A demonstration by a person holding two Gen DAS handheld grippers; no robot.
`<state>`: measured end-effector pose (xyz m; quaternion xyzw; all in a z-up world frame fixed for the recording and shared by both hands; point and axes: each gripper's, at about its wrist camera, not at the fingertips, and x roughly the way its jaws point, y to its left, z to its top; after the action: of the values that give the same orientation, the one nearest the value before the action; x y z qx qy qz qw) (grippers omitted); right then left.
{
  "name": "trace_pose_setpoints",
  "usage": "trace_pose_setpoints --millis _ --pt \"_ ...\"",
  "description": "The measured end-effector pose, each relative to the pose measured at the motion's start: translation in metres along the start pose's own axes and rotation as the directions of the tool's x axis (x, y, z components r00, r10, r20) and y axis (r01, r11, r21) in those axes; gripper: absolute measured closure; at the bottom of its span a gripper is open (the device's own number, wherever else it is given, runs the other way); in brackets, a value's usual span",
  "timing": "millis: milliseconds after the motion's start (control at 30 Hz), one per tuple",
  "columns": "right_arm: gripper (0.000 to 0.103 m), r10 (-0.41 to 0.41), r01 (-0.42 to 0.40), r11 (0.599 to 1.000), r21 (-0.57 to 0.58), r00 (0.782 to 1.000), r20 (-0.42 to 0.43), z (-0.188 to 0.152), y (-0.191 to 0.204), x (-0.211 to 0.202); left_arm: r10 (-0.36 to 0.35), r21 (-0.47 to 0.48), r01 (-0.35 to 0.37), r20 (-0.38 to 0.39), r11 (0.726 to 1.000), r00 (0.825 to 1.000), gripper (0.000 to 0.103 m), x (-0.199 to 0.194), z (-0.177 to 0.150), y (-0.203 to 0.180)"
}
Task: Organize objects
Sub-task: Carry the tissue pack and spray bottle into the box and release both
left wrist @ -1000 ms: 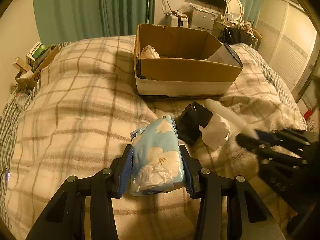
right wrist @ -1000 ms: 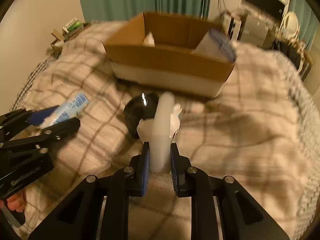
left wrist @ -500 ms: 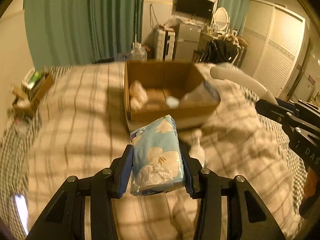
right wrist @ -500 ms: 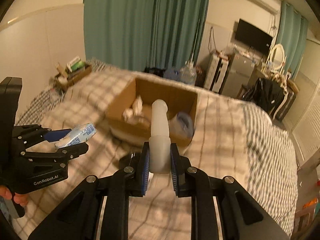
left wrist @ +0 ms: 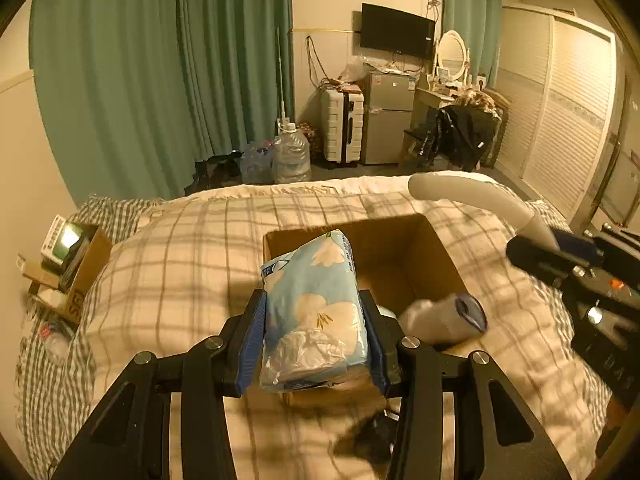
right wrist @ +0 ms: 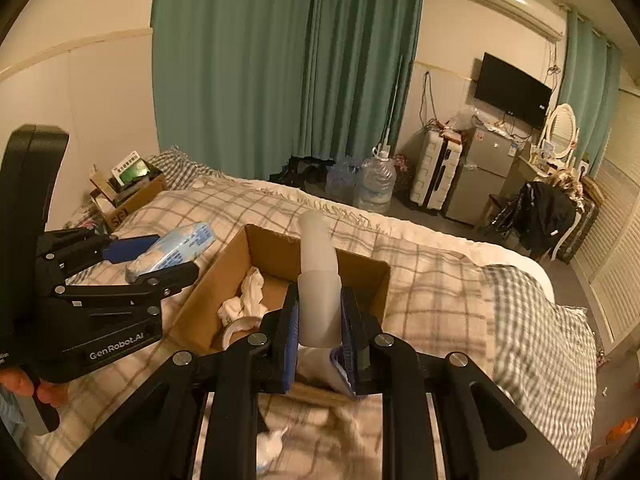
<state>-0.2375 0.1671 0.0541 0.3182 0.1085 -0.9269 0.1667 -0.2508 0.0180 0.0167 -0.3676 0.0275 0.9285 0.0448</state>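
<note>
My left gripper [left wrist: 314, 336] is shut on a light blue tissue pack [left wrist: 314, 312] with white flowers, held above the near edge of an open cardboard box [left wrist: 400, 256] on the plaid bed. It also shows in the right wrist view [right wrist: 176, 250]. My right gripper [right wrist: 319, 320] is shut on a white plastic bottle [right wrist: 318, 280], held over the box [right wrist: 280, 256]; the bottle also shows in the left wrist view [left wrist: 472, 196]. Inside the box lie a white cloth [right wrist: 246, 298], a tape roll [right wrist: 240, 326] and a white cylinder with a blue end [left wrist: 444, 318].
A dark object [left wrist: 368, 436] and a white item [right wrist: 272, 444] lie on the bedspread in front of the box. A small box of clutter [left wrist: 68, 264] sits at the bed's left edge. Water jugs, a suitcase, a fridge and green curtains stand beyond the bed.
Both grippers have risen from the bedspread with their objects and moved forward over the cardboard box. The dark object and white item stayed on the bed.
</note>
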Motion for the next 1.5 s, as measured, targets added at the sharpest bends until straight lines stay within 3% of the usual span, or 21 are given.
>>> trace_pose_setpoints --millis 267,467,667,767,833,900,1000,1133,1200,1267,1500 --pt "0.086 0.067 -0.066 0.997 0.03 0.996 -0.063 0.004 -0.012 0.077 0.006 -0.012 -0.007 -0.047 1.0 0.999 0.058 0.063 0.014 0.001" --pt "0.086 0.125 -0.116 0.991 0.068 0.982 -0.145 -0.02 -0.018 0.127 0.01 -0.02 -0.012 -0.092 1.0 0.996 0.058 0.104 0.004 0.002" --pt "0.082 0.116 -0.101 0.989 0.105 0.983 -0.146 -0.039 -0.029 0.14 -0.003 -0.012 0.001 -0.11 1.0 0.994 0.057 0.124 -0.015 0.002" --pt "0.082 0.109 -0.095 0.986 0.139 0.989 -0.1 -0.034 -0.037 0.128 0.007 0.01 -0.006 -0.086 1.0 0.996 0.05 0.119 -0.017 -0.001" --pt "0.073 0.107 -0.096 0.982 0.16 0.992 -0.063 -0.031 -0.04 0.114 0.013 0.009 -0.012 -0.077 1.0 0.997 0.041 0.114 -0.016 -0.002" --pt "0.053 0.094 -0.085 0.981 0.173 0.995 -0.041 -0.025 -0.041 0.102 0.006 0.005 -0.005 -0.068 1.0 0.998 0.019 0.103 -0.014 -0.003" --pt "0.052 0.072 -0.069 0.982 0.175 0.997 -0.011 -0.019 -0.039 0.073 0.021 0.001 -0.021 -0.03 1.0 0.999 0.009 0.075 -0.007 -0.003" --pt "0.041 0.026 -0.029 0.989 0.146 0.999 0.019 -0.009 -0.033 0.024 0.017 -0.005 -0.017 0.017 1.0 1.0 0.008 0.029 0.002 -0.002" --pt "0.034 -0.009 0.003 0.991 0.134 0.999 0.041 -0.004 -0.027 -0.01 0.014 -0.015 -0.013 0.039 1.0 0.999 0.0 0.004 0.005 0.002" --pt "0.031 -0.032 0.025 0.991 0.128 0.998 0.048 0.0 -0.025 -0.036 0.012 -0.028 -0.01 0.071 1.0 0.997 0.0 -0.02 0.008 0.003" --pt "0.02 -0.086 0.077 0.991 0.114 0.993 0.083 -0.011 -0.008 -0.105 0.026 -0.007 -0.026 0.117 1.0 0.993 0.0 -0.087 -0.017 0.006"
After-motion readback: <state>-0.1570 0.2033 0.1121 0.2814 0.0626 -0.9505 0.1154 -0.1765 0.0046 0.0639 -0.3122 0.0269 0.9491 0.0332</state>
